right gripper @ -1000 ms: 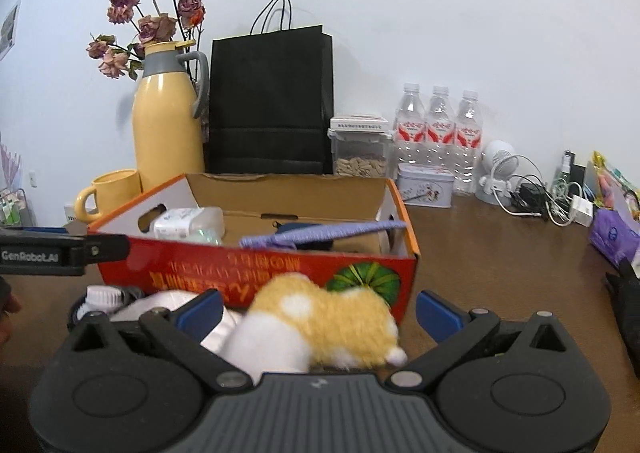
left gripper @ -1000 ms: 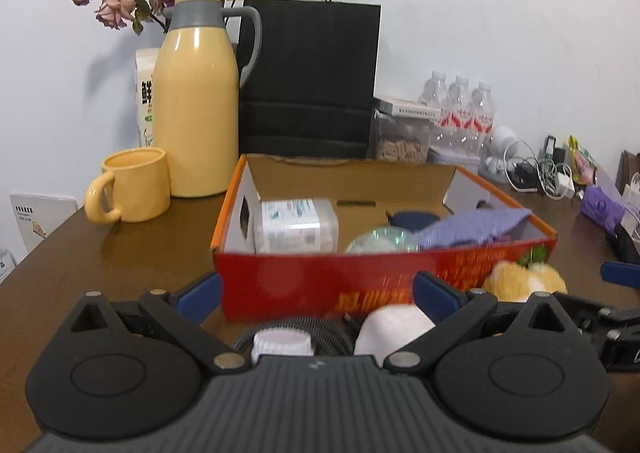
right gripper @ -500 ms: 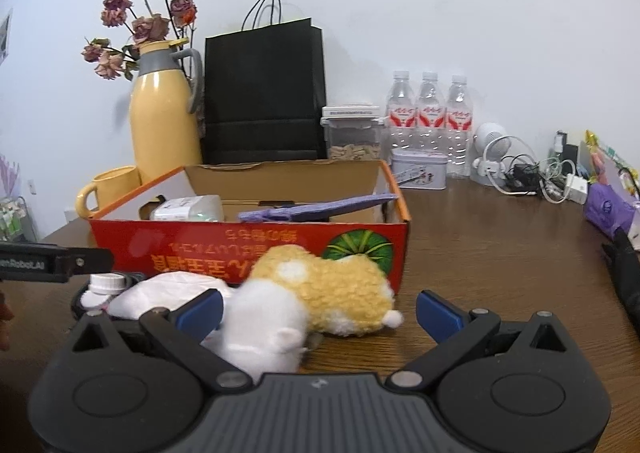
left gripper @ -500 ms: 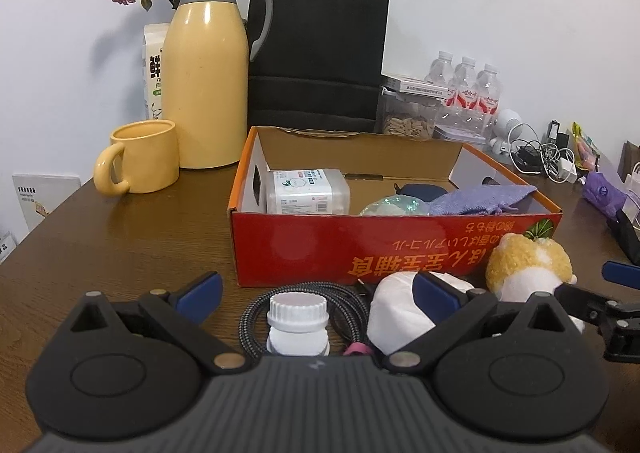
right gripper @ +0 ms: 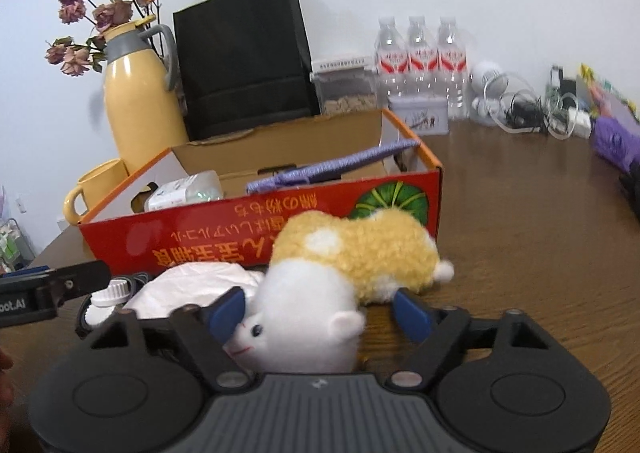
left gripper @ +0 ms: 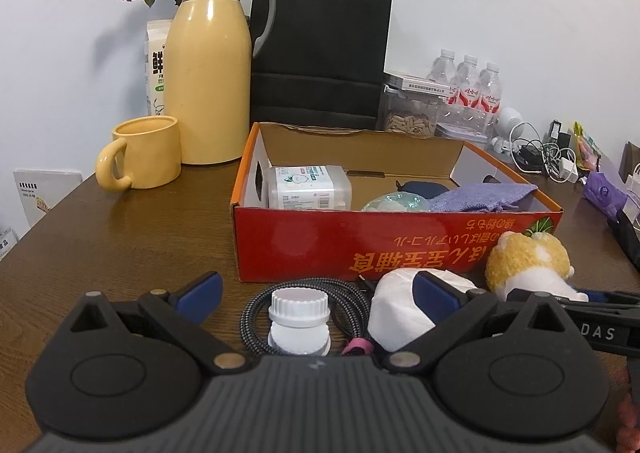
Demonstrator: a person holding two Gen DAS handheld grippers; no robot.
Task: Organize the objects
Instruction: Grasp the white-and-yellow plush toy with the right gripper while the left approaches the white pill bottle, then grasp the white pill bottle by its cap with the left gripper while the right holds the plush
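Plush fur filled the gap between the blue pads of the right gripper (right gripper: 318,313): the yellow and white plush toy (right gripper: 340,273) lay on the wooden table (right gripper: 520,233) just in front of the red cardboard box (right gripper: 260,229), its white head end reaching back between the two fingers. The pads sat close at either side of the white fur, but whether they pressed it could not be told. The gripper was tilted, so the table and box sloped across the right wrist view.

The left gripper (left gripper: 316,293) was held level and low over the table with its jaws spread wide and nothing in them. Between its fingers stood a small white bottle (left gripper: 299,323) inside a coiled braided cable (left gripper: 256,305), and a crumpled white cloth (left gripper: 400,309) lay behind the right-hand pad. From the left wrist view the plush toy (left gripper: 528,265) lay to the right, against the box front (left gripper: 360,237), with the right gripper's dark arm (left gripper: 592,329) beside it.

Inside the box lay a clear plastic container (left gripper: 308,189), a purple cloth (left gripper: 480,197) and a pale green round thing (left gripper: 396,203). Behind the box stood a yellow thermos (left gripper: 208,73), a yellow mug (left gripper: 140,153), a black paper bag (left gripper: 320,49) and three water bottles (left gripper: 472,89), all before a white wall.
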